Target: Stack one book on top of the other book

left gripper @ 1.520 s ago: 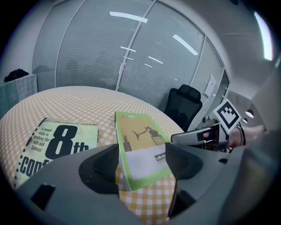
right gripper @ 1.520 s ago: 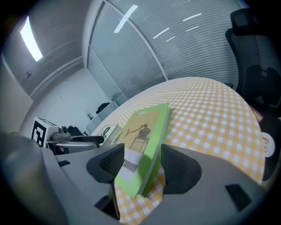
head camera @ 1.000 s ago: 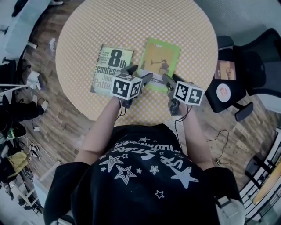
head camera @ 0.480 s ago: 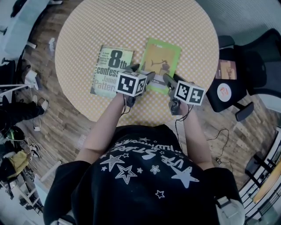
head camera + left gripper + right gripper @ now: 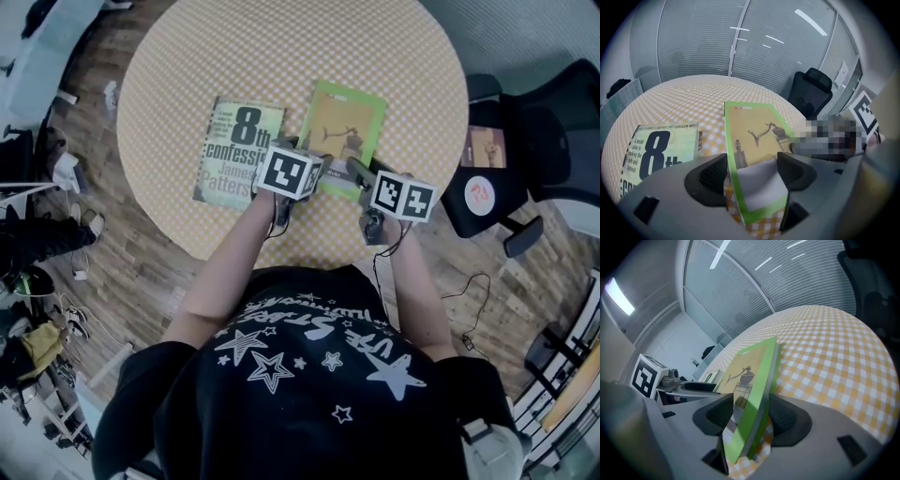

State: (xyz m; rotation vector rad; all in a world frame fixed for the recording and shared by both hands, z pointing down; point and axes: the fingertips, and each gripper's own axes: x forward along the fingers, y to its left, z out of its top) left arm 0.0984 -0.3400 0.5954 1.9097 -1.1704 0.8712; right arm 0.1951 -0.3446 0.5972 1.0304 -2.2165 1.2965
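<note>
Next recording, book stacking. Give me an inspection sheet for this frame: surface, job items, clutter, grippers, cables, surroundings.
Surface: round table, yellow-checked top.
Job's things: 8th Confession book lying flat at left; green book beside it, not yet stacked.
Clutter: nothing seen on the table.
Grippers: right gripper shut on the green book's near edge; left gripper has its jaws apart around that book's near corner.
Cables: thin cable on the floor at right.
Surroundings: wood floor, black office chair, belongings on the floor at left.

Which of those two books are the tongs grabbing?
The green book, the right-hand one: its near edge sits between the left tongs and the right tongs. The "8th" book beside it lies free of both.
</note>
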